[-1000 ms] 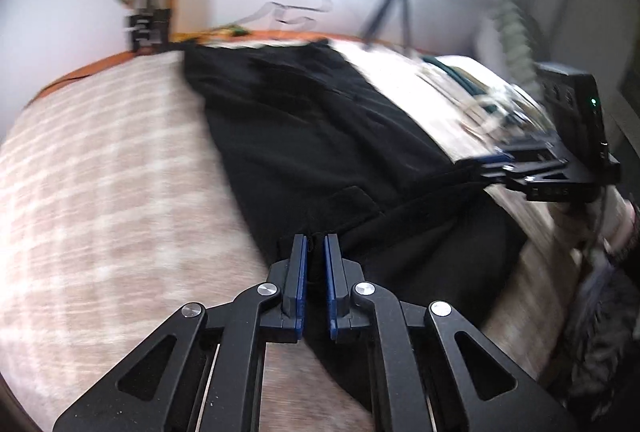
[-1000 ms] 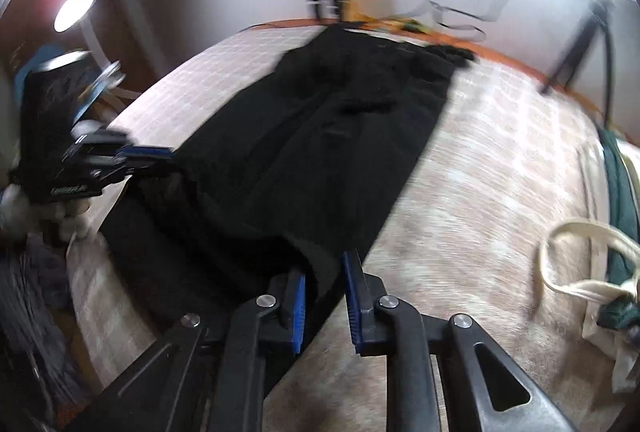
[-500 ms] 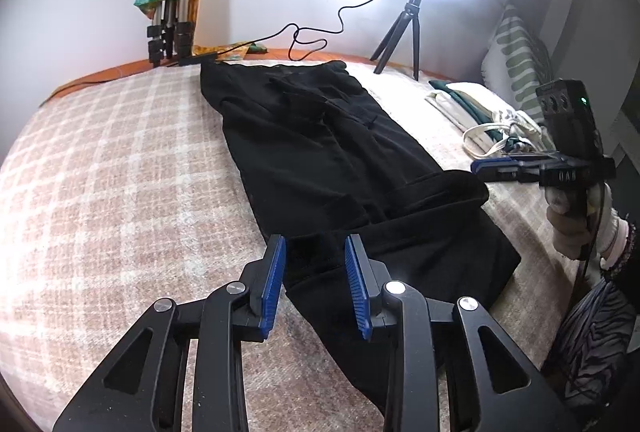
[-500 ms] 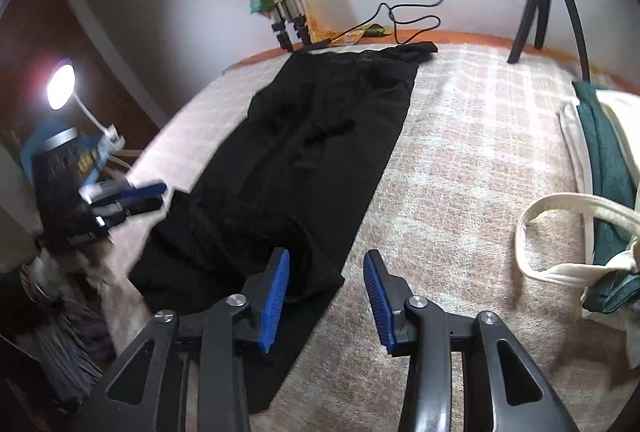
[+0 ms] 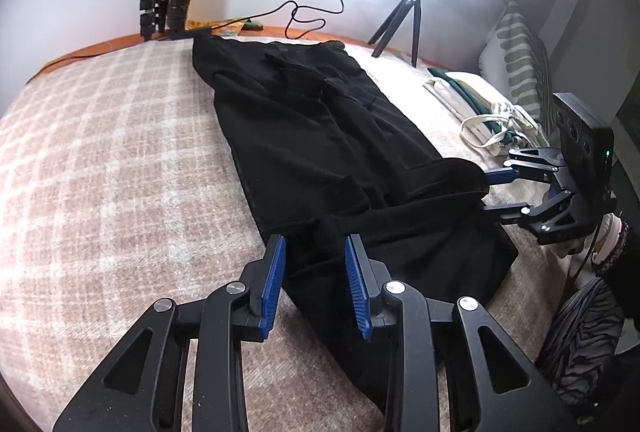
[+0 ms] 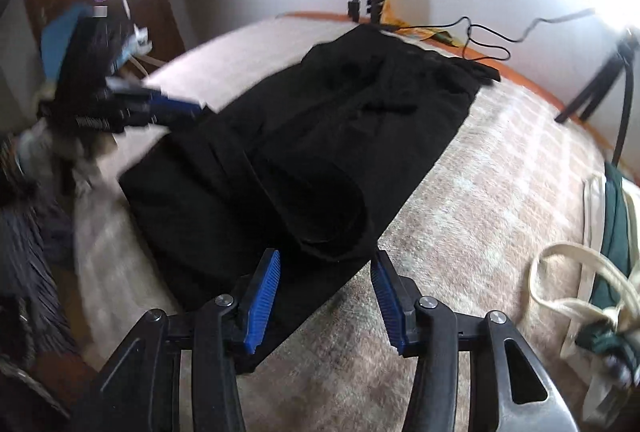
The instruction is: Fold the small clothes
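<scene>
Both grippers have just been opening, releasing the black trousers (image 5: pixel 320 136); my left gripper (image 5: pixel 315 274) and right gripper (image 6: pixel 326 292) now stand spread, empty.

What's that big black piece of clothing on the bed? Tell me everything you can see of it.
The black garment looks like trousers in a soft matte fabric, with seams and pocket flaps near its far end. It lies stretched along a pink-and-white checked blanket. Its near end is folded back over itself, making a thick rolled edge. Both grippers, the left gripper and the right gripper, stand open at that fold, gripping nothing.
</scene>
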Tool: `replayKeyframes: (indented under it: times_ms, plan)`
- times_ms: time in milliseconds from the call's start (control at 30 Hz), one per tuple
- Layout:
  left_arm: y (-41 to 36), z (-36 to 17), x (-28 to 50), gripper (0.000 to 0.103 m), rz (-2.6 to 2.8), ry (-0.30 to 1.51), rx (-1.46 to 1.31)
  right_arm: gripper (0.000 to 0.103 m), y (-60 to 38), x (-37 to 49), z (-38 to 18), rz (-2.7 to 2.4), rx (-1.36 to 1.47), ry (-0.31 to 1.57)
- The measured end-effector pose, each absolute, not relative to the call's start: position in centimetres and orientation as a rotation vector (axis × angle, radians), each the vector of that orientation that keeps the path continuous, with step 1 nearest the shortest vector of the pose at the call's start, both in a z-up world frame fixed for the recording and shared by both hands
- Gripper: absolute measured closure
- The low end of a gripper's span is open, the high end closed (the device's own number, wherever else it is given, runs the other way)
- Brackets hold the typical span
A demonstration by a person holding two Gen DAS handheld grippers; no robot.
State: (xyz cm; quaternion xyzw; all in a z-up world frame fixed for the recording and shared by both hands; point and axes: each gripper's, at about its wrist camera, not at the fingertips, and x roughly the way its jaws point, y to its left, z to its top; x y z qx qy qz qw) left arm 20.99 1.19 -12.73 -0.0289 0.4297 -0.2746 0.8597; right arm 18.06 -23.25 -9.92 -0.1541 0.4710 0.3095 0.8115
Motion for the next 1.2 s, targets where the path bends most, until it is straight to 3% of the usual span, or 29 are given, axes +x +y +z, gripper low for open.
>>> replayKeyframes:
  times_ms: [67, 100, 133, 233, 367, 467, 500, 533, 800, 867, 900, 933, 1100, 1200]
  plan:
    - [1.3, -12.8, 21.3, 0.074, -0.573, 0.903, -0.07, 0.056, -22.9, 18.4, -10.1, 0.639, -0.346, 0.994]
    - [1.3, -12.9, 21.5, 0.078, -0.574, 0.905, -0.078, 0.069, -23.0, 18.6, -10.0, 0.631, -0.336, 0.991]
    - [1.3, -12.9, 21.6, 0.088, -0.577, 0.902, -0.082, 0.078, -23.2, 18.9, -10.0, 0.619, -0.321, 0.992]
    - [1.2, -12.7, 21.7, 0.092, -0.565, 0.883, -0.071, 0.096, -24.1, 20.4, -9.9, 0.574, -0.224, 1.001]
    - [2.4, -11.8, 21.9, 0.092, -0.517, 0.84, -0.106, 0.096, -24.9, 22.5, -10.5, 0.508, -0.142, 1.045]
    - [3.5, -11.6, 21.9, 0.086, -0.526, 0.838, -0.149, 0.075, -25.1, 22.8, -10.6, 0.505, -0.116, 1.066]
    - [3.6, -11.6, 22.0, 0.075, -0.534, 0.843, -0.15, 0.071, -25.3, 22.8, -10.4, 0.5, -0.104, 1.061]
    - [3.4, -11.7, 22.1, 0.069, -0.538, 0.854, -0.138, 0.071, -25.4, 22.7, -10.2, 0.495, -0.1, 1.056]
    - [-1.0, -13.3, 21.4, 0.069, -0.574, 0.893, 0.11, 0.071, -24.5, 22.0, -8.6, 0.505, -0.122, 1.011]
    - [-1.7, -13.4, 21.2, 0.075, -0.581, 0.87, 0.159, 0.071, -24.1, 21.9, -8.9, 0.512, -0.124, 1.02]
    - [-1.9, -13.3, 21.1, 0.09, -0.591, 0.863, 0.169, 0.071, -24.0, 21.9, -9.1, 0.511, -0.129, 1.025]
    - [-1.9, -13.3, 21.1, 0.094, -0.596, 0.855, 0.172, 0.071, -23.9, 21.8, -9.3, 0.509, -0.135, 1.029]
    - [-0.9, -11.6, 21.1, 0.096, -0.528, 0.76, 0.137, 0.072, -23.9, 21.7, -9.7, 0.487, -0.149, 1.033]
    - [-0.4, -12.2, 21.7, 0.094, -0.501, 0.799, 0.113, 0.072, -24.2, 21.9, -9.9, 0.468, -0.146, 1.035]
